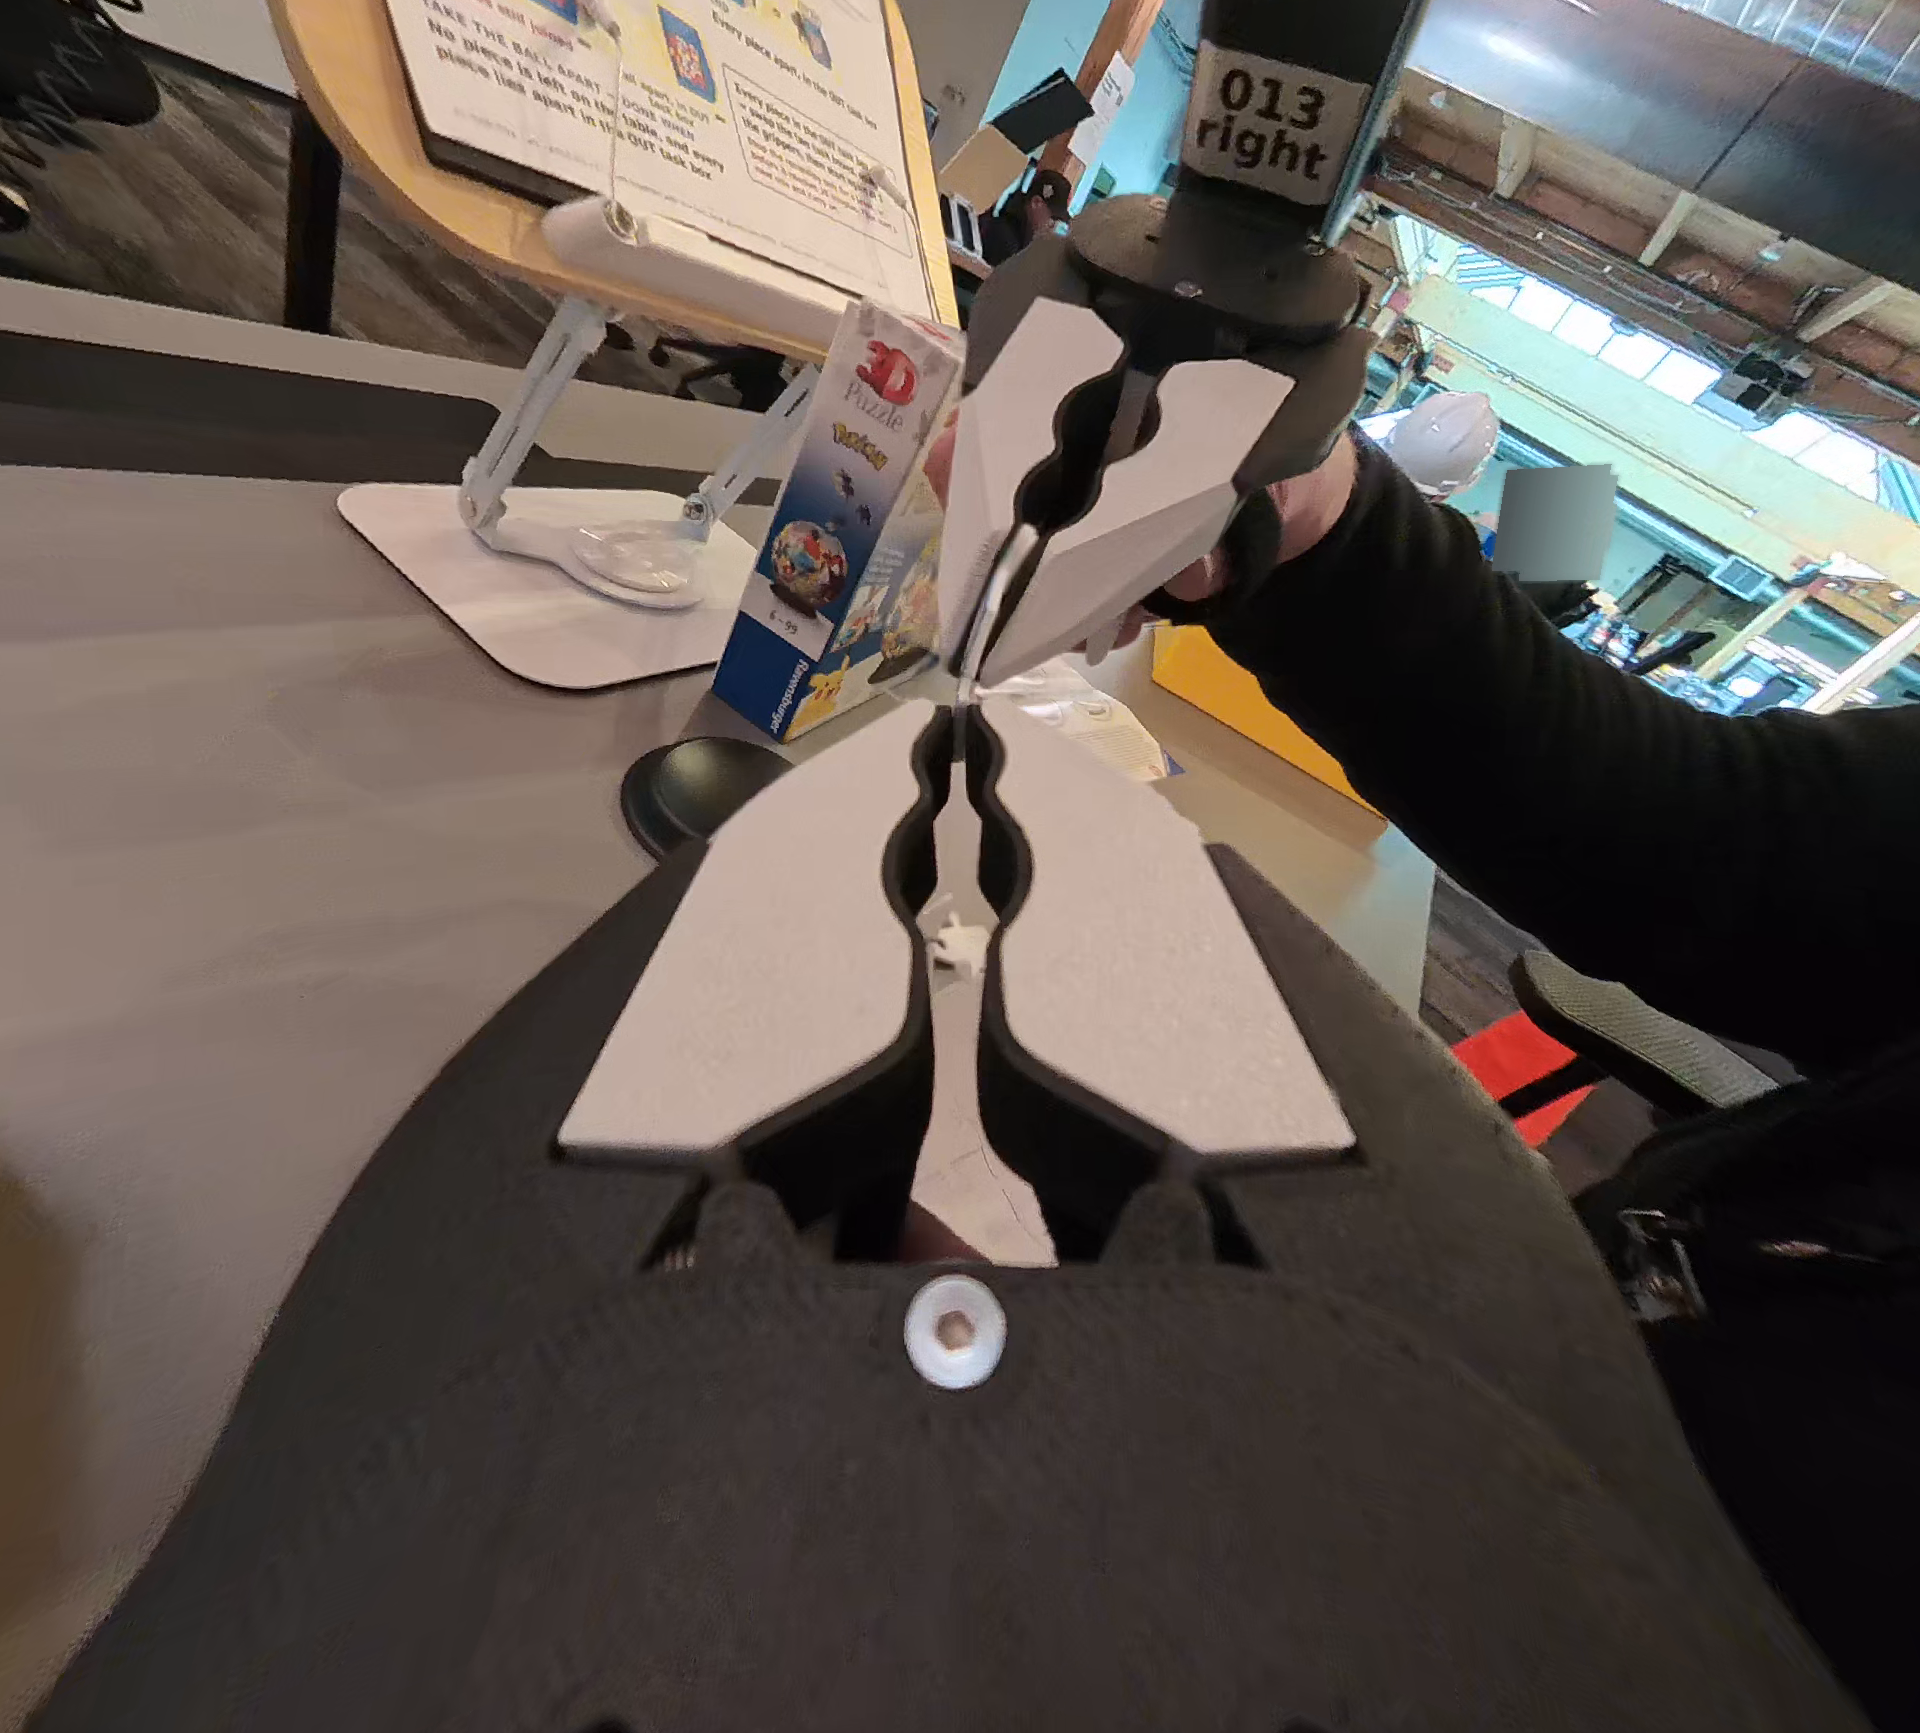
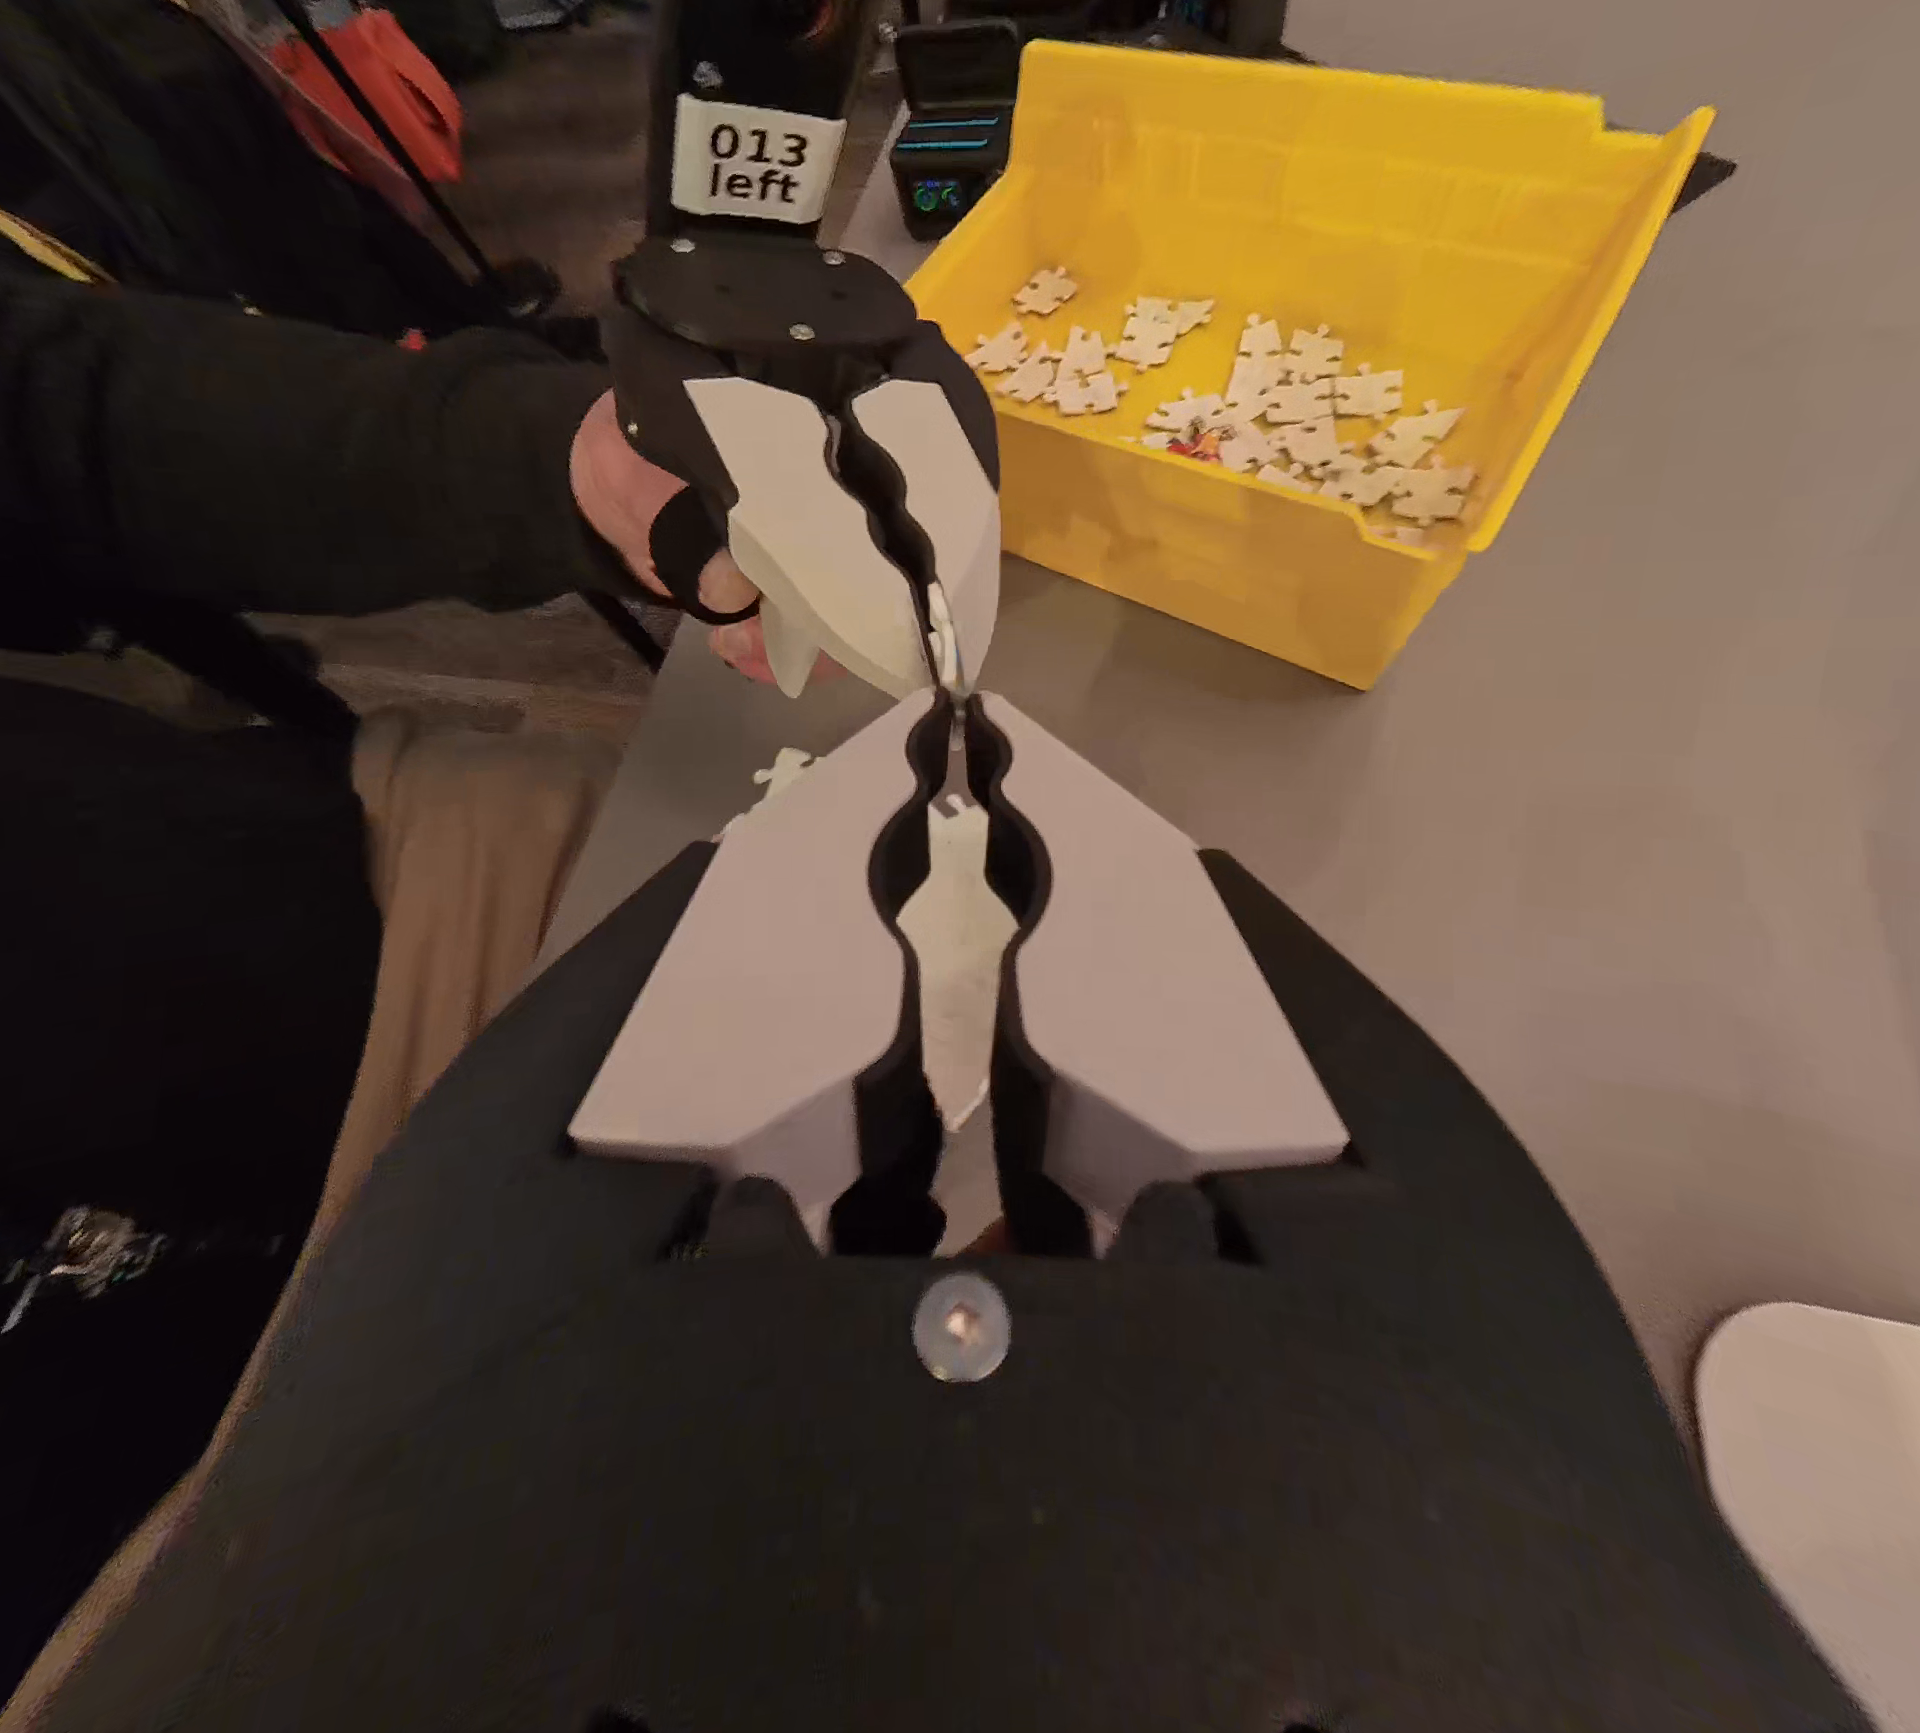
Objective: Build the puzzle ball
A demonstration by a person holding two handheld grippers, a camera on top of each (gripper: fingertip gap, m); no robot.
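Note:
My two grippers meet tip to tip above the grey table. In the left wrist view my left gripper (image 1: 954,733) is shut on a thin puzzle piece that shows edge-on. My right gripper (image 1: 971,660) comes down from above, shut on a curved, shiny puzzle piece (image 1: 997,577). In the right wrist view my right gripper (image 2: 956,712) is shut, and the left gripper (image 2: 935,655) holds its piece (image 2: 940,618) against the right gripper's tips. Whether the two pieces are joined is hidden. Pale loose pieces (image 2: 956,935) lie on the table under the fingers.
A yellow bin (image 2: 1195,561) with several loose pieces (image 2: 1299,405) stands on the table behind the left gripper. The blue puzzle box (image 1: 831,561), a black round stand (image 1: 686,795) and a white document holder (image 1: 540,582) with an instruction sheet stand behind the right gripper. A white rounded plate (image 2: 1829,1496) lies at the lower right. The tips of both grippers are at nearly the same place.

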